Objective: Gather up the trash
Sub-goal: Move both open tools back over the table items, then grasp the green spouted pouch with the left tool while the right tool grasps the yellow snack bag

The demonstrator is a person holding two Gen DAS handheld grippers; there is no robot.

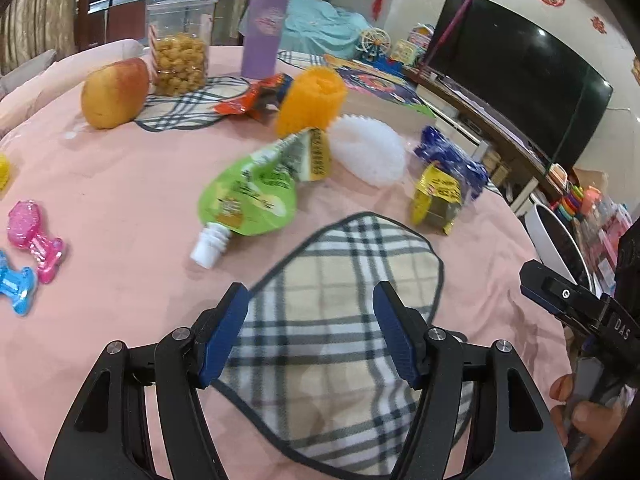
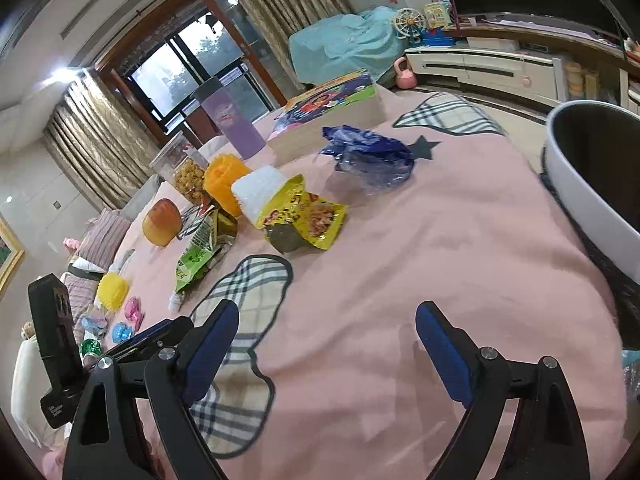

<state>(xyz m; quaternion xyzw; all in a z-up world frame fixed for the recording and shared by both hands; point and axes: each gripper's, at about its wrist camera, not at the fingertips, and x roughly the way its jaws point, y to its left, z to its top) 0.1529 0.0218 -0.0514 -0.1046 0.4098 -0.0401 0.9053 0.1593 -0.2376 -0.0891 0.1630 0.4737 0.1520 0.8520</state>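
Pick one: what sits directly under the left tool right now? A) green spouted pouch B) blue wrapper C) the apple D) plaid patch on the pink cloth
D: in the left wrist view the open left tool hangs over the plaid patch with nothing between its blue pads; the green spouted pouch lies farther ahead.

Bare pink cloth lies ahead of the right hand-held gripper (image 2: 328, 344), with the white bin (image 2: 580, 188) close on its right. Ahead of the left hand-held gripper (image 1: 312, 320) only a flat plaid patch (image 1: 340, 312) lies. Beyond, the green pouch (image 1: 248, 196), yellow packet (image 1: 434, 196), blue wrapper (image 1: 452, 160) and white brush (image 1: 368, 148) crowd the bench's middle.
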